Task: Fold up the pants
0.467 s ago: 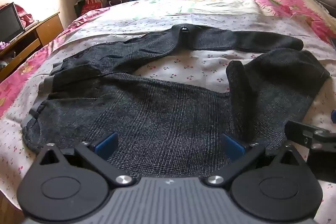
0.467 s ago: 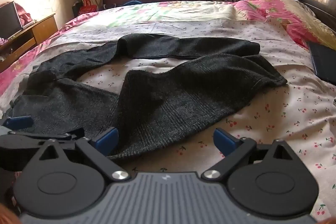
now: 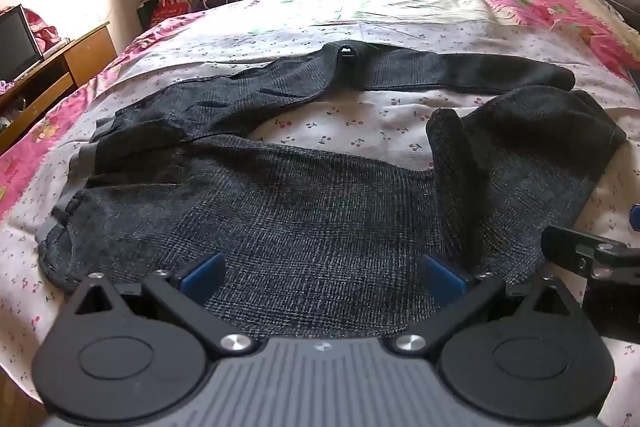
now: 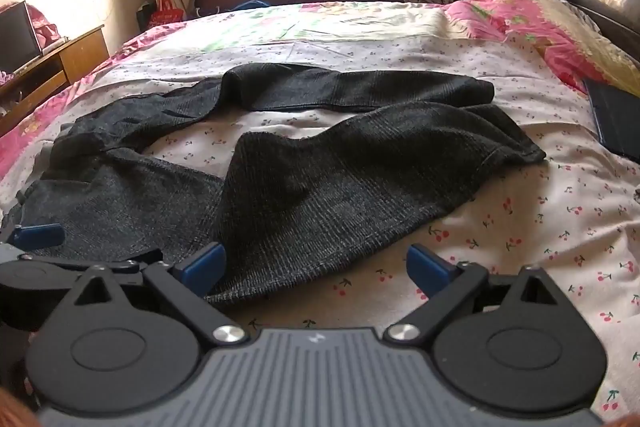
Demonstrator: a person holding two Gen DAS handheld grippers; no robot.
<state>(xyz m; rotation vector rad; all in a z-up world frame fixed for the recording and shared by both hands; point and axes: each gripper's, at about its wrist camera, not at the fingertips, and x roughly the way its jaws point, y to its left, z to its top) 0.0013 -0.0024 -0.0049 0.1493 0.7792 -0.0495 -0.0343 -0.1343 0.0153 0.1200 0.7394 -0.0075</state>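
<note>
1. Two grippers over one pair of dark pants (image 3: 304, 211) spread on the bed (image 3: 360, 27); almost nothing has changed from half a second ago, both views look the same apart from a slight shift.
2. Far left: the waistband end (image 3: 76, 195) lies near the bed's left edge, grey lining showing, with a cabinet (image 3: 80, 59) beyond it.
3. Left gripper (image 3: 322, 273): jaws spread wide, nothing between the blue pads, hovering over the near leg's thigh area. Not touching cloth as far as I can tell; the fisheye makes the height hard to judge.
4. Middle: the near leg runs across to the right, with a raised ridge of cloth (image 3: 452, 163) where it buckles. The far leg (image 3: 460, 75) lies flat behind it, well apart, with bare sheet between the two.
5. Right gripper (image 4: 316, 263): also released and empty, tilted down at the near leg's lower edge, its left pad (image 4: 204, 263) over the cloth and its right pad (image 4: 428, 267) over the sheet.
6. Far right: the near leg's hem (image 4: 516, 151) sits short of a dark flat thing (image 4: 616, 115) on the sheet, by a pink quilt (image 4: 540, 23).
7. Meaning: no fold has begun and the legs are still splayed. Both hands look poised to pinch the near leg's edge and carry it over onto the far leg.
</note>
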